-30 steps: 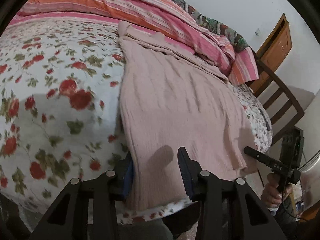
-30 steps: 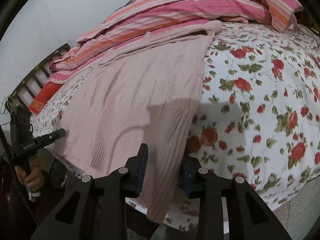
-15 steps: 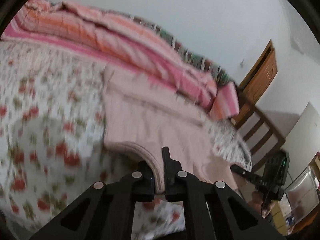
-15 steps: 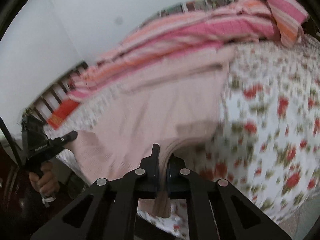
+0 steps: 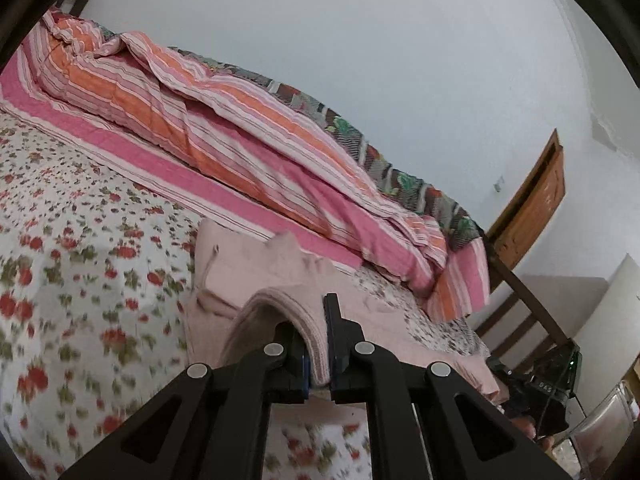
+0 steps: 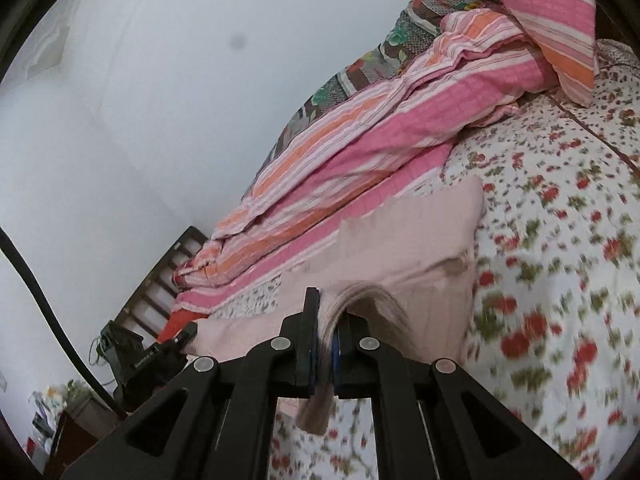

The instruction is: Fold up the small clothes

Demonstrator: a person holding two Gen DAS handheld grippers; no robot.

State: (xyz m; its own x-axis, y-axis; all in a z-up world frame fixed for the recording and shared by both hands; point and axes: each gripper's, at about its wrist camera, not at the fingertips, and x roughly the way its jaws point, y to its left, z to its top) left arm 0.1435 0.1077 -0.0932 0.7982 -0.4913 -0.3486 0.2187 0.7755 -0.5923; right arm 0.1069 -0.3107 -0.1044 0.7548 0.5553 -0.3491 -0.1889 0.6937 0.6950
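A pale pink ribbed knit garment lies on the flowered bedsheet. My left gripper is shut on the garment's near hem at its left corner and holds it lifted above the bed. My right gripper is shut on the hem at the right corner of the same garment, also lifted, with a strip of cloth hanging below the jaws. The raised hem arches over toward the garment's far part. The right gripper's body shows in the left wrist view, and the left gripper's body shows in the right wrist view.
A striped pink and orange quilt is heaped along the wall behind the garment, also in the right wrist view. A wooden bed frame and a wooden door stand at the right. A flowered sheet spreads to the right.
Both grippers shut on the garment's near hem, lifted it off the bed and carried it forward toward the quilt. The garment's near half now rises and bends over.
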